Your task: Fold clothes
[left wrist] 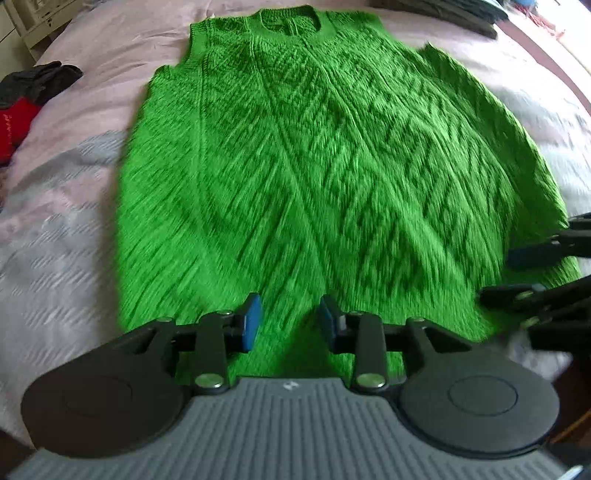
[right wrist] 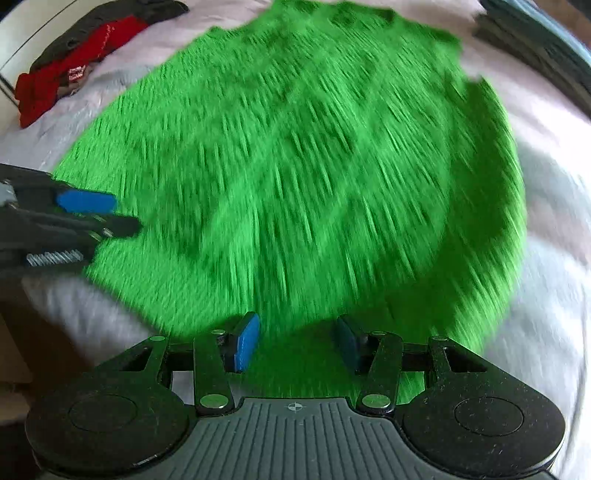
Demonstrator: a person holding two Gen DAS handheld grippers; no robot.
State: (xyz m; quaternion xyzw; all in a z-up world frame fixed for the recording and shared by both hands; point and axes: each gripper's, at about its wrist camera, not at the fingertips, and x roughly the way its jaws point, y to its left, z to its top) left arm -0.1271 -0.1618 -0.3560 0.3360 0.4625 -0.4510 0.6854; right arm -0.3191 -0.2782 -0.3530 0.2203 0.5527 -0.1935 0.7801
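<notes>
A: Where's the vest (left wrist: 314, 177)?

B: Spread flat on the bed (left wrist: 66, 221), front up, neck hole at the far end and hem at the near end. It's bright green cable knit, sleeveless. Both views are smeared by motion blur, the right wrist view most of all.

A: And the left hand-held gripper (left wrist: 290, 319)?

B: Over the vest's hem, toward its left side. Its blue pads (left wrist: 251, 321) stand well apart, with only green knit showing in the gap. It has hold of nothing.

A: The right hand-held gripper (right wrist: 297, 341)?

B: Also over the hem, toward the vest's right corner. Its jaws are spread wide too, nothing clamped. Whether either one's tips touch the knit, I cannot tell.

A: What else lies around the vest?

B: Left of it, near the bed's edge, a red garment (right wrist: 62, 74) with a dark one (right wrist: 110, 18) against it. Beyond the vest's right shoulder, a dark folded stack (left wrist: 443, 11). Beyond its left shoulder, off the bed, pale furniture (left wrist: 26, 26).
</notes>
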